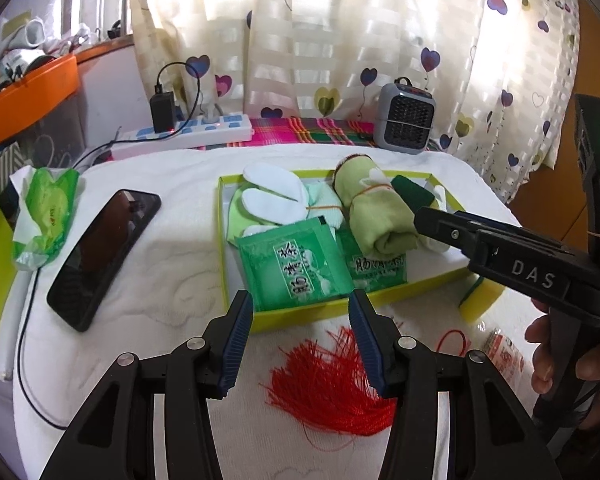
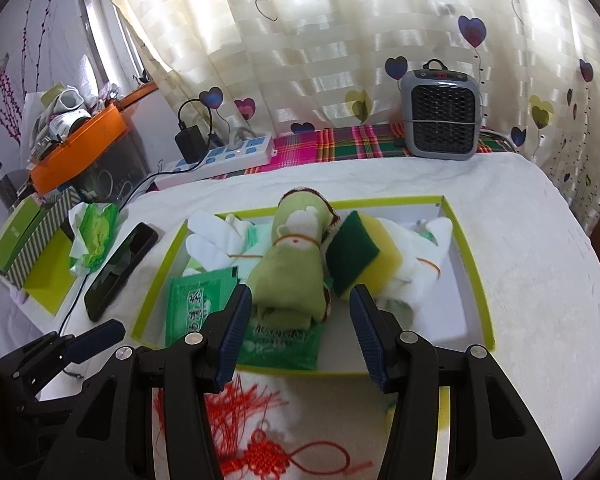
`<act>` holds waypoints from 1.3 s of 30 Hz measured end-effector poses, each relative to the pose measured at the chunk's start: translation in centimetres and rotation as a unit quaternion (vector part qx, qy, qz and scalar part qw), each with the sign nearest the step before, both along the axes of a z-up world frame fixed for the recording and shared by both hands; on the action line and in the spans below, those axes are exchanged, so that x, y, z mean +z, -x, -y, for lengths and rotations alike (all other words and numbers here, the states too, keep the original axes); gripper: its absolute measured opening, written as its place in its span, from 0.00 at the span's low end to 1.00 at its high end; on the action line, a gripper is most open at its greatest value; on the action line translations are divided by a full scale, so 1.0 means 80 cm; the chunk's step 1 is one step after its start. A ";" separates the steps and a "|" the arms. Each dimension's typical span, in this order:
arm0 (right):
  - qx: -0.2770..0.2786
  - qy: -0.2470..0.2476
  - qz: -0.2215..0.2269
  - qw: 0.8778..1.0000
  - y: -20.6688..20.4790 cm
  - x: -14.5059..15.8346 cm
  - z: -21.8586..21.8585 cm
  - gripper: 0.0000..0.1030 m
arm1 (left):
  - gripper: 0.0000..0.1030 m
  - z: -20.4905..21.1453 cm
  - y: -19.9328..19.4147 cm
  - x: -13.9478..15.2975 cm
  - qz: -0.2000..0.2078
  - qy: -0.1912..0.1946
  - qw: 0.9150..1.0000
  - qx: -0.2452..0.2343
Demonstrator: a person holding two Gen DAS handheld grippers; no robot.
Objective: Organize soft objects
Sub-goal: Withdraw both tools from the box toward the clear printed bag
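Both claws, left (image 1: 302,344) and right (image 2: 300,340), are held open and empty; the tray (image 2: 474,276) lies ahead, the tassel (image 1: 332,384) beneath.

In the left wrist view, the right gripper (image 1: 436,216) covers the right end of the green-edged box (image 1: 223,240), and the yellow sponge (image 1: 482,296) behind it shows only one corner. The hand (image 1: 548,344) holding it is cut by the picture's edge. The printed packet (image 1: 508,354) beside it is blurred and unreadable. In the right wrist view, the red knot tassel (image 2: 260,452) is partly hidden under the gripper's fingers (image 2: 236,340). The lower green sachet (image 2: 280,344) lies half under the rolled green towel (image 2: 292,264).
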State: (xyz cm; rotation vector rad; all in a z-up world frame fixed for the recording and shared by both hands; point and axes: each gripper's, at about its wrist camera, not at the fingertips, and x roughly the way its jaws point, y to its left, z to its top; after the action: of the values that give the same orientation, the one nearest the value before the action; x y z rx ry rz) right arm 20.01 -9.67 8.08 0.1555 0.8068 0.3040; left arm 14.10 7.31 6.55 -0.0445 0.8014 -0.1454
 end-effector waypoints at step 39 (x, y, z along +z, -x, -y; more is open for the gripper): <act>-0.051 -0.017 -0.001 0.999 0.143 -0.032 0.119 0.51 | 0.50 0.044 0.061 -0.046 -0.036 0.005 0.997 -0.067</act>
State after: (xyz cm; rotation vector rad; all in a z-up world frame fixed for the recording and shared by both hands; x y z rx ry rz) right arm 8.57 -19.16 5.51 0.2285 0.7939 0.2207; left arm 9.23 3.79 2.90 -0.0049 0.8764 -0.2765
